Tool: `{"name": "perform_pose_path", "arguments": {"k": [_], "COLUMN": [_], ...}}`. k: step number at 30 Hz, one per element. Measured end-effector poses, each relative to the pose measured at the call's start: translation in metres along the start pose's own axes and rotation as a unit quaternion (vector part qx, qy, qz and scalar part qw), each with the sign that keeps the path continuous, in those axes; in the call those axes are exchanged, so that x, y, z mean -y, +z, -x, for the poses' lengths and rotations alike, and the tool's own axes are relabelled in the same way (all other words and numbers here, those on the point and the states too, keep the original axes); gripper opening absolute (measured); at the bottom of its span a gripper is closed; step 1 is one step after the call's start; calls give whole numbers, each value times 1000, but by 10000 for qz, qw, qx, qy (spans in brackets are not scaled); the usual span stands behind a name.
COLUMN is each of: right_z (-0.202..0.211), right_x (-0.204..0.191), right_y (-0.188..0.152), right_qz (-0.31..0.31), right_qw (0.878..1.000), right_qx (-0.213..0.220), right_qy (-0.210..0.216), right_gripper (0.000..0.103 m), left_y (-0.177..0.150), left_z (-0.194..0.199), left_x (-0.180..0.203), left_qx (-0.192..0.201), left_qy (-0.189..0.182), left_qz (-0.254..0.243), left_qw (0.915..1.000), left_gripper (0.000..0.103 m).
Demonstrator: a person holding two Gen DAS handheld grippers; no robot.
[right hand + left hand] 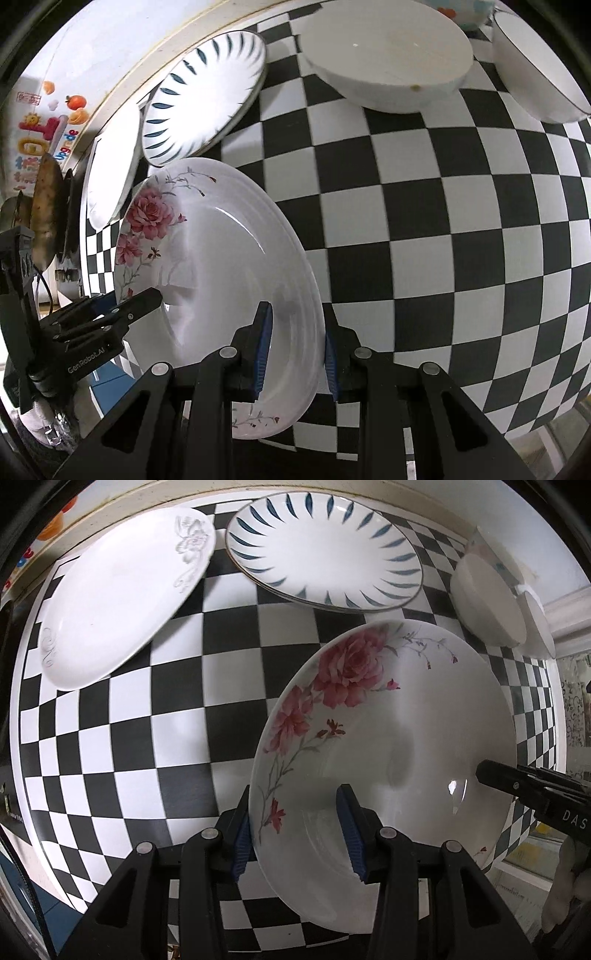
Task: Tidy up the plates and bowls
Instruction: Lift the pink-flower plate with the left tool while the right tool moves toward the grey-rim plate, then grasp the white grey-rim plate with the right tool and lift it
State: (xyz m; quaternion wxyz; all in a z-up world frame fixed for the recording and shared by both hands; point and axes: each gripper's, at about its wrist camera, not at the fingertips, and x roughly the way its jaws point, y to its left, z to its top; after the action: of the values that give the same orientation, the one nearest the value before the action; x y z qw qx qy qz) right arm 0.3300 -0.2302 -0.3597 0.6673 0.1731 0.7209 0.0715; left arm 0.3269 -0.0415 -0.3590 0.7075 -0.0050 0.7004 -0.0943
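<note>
Rose plate [388, 746] sat lower right of frame, held off the checkered desk [147, 738] — left gripper [295, 834] and right gripper [295, 354] both clenched on opposite rims, jaws straddling its edge.

You are looking at a black-and-white checkered tablecloth [177, 709] covering the table, its squares filling most of both views. Beyond its far edge a cream ledge [122, 92] is running along the wall, where colourful cartoon stickers [48, 125] are showing. At the left, brownish cookware [46, 206] is standing, too blurred to identify.
</note>
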Motion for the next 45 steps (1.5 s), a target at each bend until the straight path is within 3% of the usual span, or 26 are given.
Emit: {"name": "perform_pose_path", "arguments": {"k": [24, 30, 34, 38, 42, 45], "right_z": [-31, -11, 36, 58, 37, -3], "right_x": [1, -7, -43, -100, -173, -220], "right_y": [7, 15, 35, 74, 132, 183], "right_qz": [-46, 100, 546, 1127, 1878, 2196], "right_qw": [9994, 9991, 9980, 9927, 9805, 9740], "right_qx": [-349, -347, 120, 418, 497, 326], "right_qy": [-46, -224, -285, 52, 292, 448], "right_gripper": [28, 30, 31, 43, 44, 44], "left_y": [4, 2, 7, 17, 30, 40], "left_z": [-23, 25, 66, 74, 57, 43], "left_x": [1, -27, -77, -138, -191, -219], "left_qx": [-190, 337, 824, 1010, 1010, 971], "left_qy": [-9, -120, -184, -214, -275, -311], "left_qz": [100, 390, 1100, 1908, 2660, 3034], "left_qw": [9998, 9986, 9903, 9762, 9583, 9474], "left_gripper": [40, 41, 41, 44, 44, 44]}}
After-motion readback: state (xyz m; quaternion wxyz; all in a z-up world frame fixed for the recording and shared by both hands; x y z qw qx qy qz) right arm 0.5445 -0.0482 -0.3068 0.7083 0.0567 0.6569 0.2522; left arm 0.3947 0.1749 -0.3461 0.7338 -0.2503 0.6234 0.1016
